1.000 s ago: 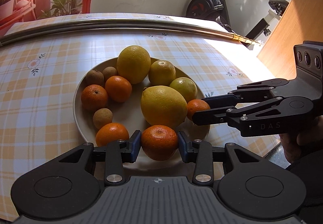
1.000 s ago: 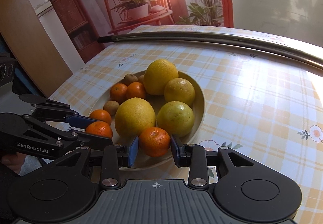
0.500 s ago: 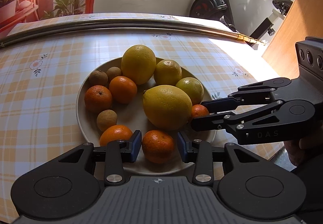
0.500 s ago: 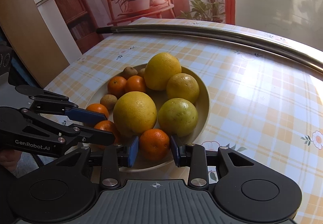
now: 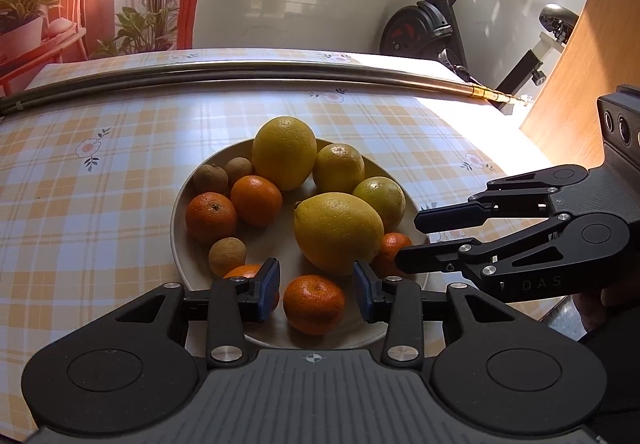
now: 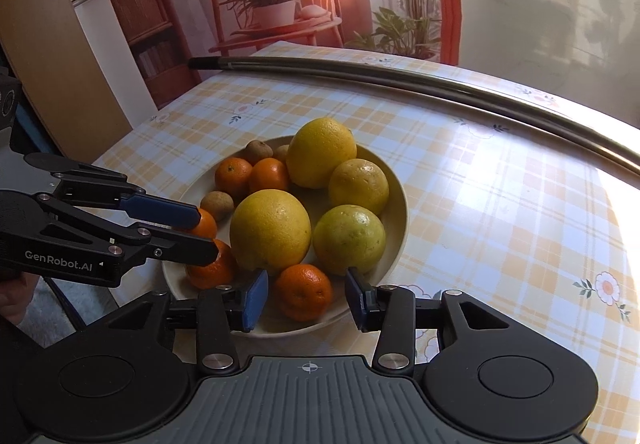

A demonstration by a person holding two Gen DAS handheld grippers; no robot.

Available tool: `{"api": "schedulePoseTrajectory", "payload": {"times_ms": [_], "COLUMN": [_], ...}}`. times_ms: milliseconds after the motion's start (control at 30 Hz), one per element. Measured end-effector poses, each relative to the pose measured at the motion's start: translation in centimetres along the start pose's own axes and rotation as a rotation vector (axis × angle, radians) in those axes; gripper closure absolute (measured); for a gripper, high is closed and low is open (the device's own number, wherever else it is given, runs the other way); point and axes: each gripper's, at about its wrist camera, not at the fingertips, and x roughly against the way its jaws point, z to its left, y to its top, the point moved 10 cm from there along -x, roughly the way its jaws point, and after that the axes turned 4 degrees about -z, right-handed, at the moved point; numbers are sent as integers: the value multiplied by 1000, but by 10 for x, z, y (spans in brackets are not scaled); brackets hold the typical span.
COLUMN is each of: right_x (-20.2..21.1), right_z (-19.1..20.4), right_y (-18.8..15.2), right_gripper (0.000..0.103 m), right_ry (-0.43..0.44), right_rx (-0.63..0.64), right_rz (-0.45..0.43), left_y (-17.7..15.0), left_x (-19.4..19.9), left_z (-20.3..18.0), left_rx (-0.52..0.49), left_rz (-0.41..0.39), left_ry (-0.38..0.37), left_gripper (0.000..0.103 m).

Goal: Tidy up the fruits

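Both hand-held grippers have drawn back from the plate [image 5: 180, 228], and that is the biggest change. A second ago the left hand-held gripper [image 5: 316, 284] had its blue pads right against a mandarin [image 5: 314, 304] at the plate's near rim. Now its jaws are spread, a gap shows on each side of that fruit, and the mandarin rests on the plate, free.

The right hand-held gripper [image 6: 306, 294] has done the same with its own mandarin [image 6: 304, 291]: pads were close on it, now they stand wider and clear of the peel. Both tools are released, grasping nothing.

All the fruit lies on the plate on the desk [image 5: 80, 204], ahead of both grippers: 2 big yellow citrus [image 5: 338, 230], 2 medium ones beyond, 5 mandarins and 3 small brown fruits further off to the left gripper's left. None has shifted among the others across the earlier frames.

For the task, this fits either a release after setting mandarins at the rim, or a retreat from a grip that was not taken. The plate holds everything, loosely grouped by kind, and I cannot tell which reading is true.

Smallest change: each view sits slightly higher and further back, so the plate looks more distant.
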Motion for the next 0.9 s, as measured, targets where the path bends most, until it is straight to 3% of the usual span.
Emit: {"api": "schedulePoseTrajectory", "payload": {"times_ms": [67, 200, 300, 333, 533, 633, 900], "right_x": [3, 9, 13, 14, 20, 21, 30], "right_z": [-2, -8, -12, -13, -18, -21, -23], "right_y": [2, 6, 9, 10, 15, 16, 20], "right_gripper": [54, 49, 36, 27, 8, 1, 1], "right_ry": [-11, -39, -64, -71, -90, -76, -103], "right_rx": [-4, -9, -14, -16, -23, -42, -59], "right_rz": [-6, -23, -33, -36, -51, -50, -64], "left_y": [4, 13, 17, 18, 22, 22, 29], "left_x": [4, 13, 16, 17, 19, 19, 27], "left_z": [2, 8, 12, 12, 18, 21, 29], "left_rx": [-7, -1, -4, -1, 18, 32, 60], "left_rz": [-20, -56, -68, -72, -76, -83, -124], "left_ry": [22, 53, 75, 75, 82, 90, 105], "left_gripper": [49, 44, 33, 29, 13, 3, 0]}}
